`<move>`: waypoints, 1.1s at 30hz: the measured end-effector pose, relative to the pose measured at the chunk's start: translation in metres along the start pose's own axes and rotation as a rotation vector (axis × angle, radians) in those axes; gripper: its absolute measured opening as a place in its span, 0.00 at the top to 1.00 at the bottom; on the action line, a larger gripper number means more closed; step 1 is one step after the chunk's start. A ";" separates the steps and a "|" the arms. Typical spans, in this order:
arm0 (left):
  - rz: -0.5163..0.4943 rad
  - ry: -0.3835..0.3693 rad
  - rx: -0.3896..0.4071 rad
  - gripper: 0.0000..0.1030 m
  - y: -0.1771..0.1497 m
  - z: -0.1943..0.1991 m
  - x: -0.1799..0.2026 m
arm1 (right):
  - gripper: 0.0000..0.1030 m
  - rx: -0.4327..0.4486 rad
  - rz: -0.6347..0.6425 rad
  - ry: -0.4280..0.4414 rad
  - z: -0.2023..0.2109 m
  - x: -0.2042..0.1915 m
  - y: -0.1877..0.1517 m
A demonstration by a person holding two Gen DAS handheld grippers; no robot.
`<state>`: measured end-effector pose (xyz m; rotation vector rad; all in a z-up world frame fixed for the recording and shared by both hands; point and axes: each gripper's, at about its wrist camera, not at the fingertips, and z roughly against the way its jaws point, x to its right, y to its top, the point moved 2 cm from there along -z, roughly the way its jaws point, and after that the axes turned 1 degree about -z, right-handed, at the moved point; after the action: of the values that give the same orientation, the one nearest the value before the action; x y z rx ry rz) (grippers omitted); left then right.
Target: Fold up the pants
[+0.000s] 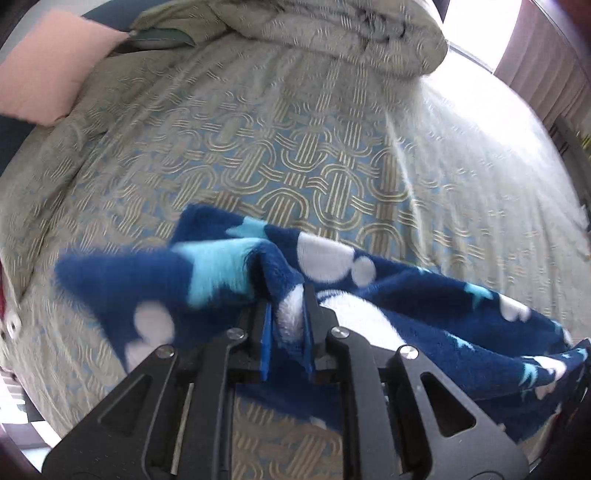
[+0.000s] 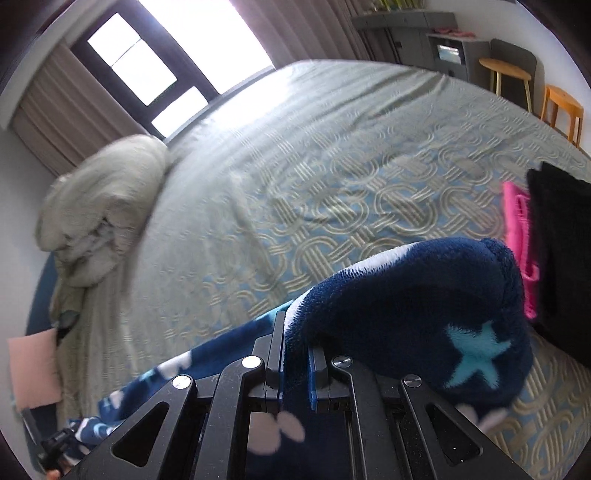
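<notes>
**A:** Two claws, each clamped on the same garment; the left claw (image 1: 286, 295) has its jaws pinched close on a fold of the fluffy navy fleece pants (image 1: 369, 295) printed with pale blue stars and white blobs; the right claw (image 2: 295, 332) is closed tight on another bunch of the same fleece. Where does the cloth sit?

**B:** Lifted, by the look of it; in the left wrist view the fleece stretches off to the right edge, hanging above the bed's grey-green bedspread with its woven loop pattern (image 1: 295, 147); in the right wrist view it trails away to the lower left; both views are smeared with motion blur.

**A:** So how should the carry be done well?

**B:** My judgement: keep the span between the claws taut and even, so the fleece lands flat and not bunched; set it down on the open middle of the bed, well apart from the crumpled pale quilt (image 1: 332, 33), the pink pillow (image 1: 55, 66) and the bright pink cloth (image 2: 519, 240) beside a black fabric pile (image 2: 561, 240); release only once the edges line up.

**A:** The risk?

**B:** Thick fleece may slip or twist in so narrow a pinch.
</notes>
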<state>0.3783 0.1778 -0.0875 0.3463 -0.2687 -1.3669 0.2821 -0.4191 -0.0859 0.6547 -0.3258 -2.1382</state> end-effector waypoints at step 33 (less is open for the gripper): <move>0.292 -0.161 -0.062 0.46 -0.080 -0.028 -0.144 | 0.30 -0.060 0.156 -0.039 0.028 -0.008 -0.074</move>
<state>0.2899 0.3082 -0.1424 0.1384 -0.3940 -1.1128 0.2214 -0.3682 -0.0927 0.5363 -0.3225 -2.0054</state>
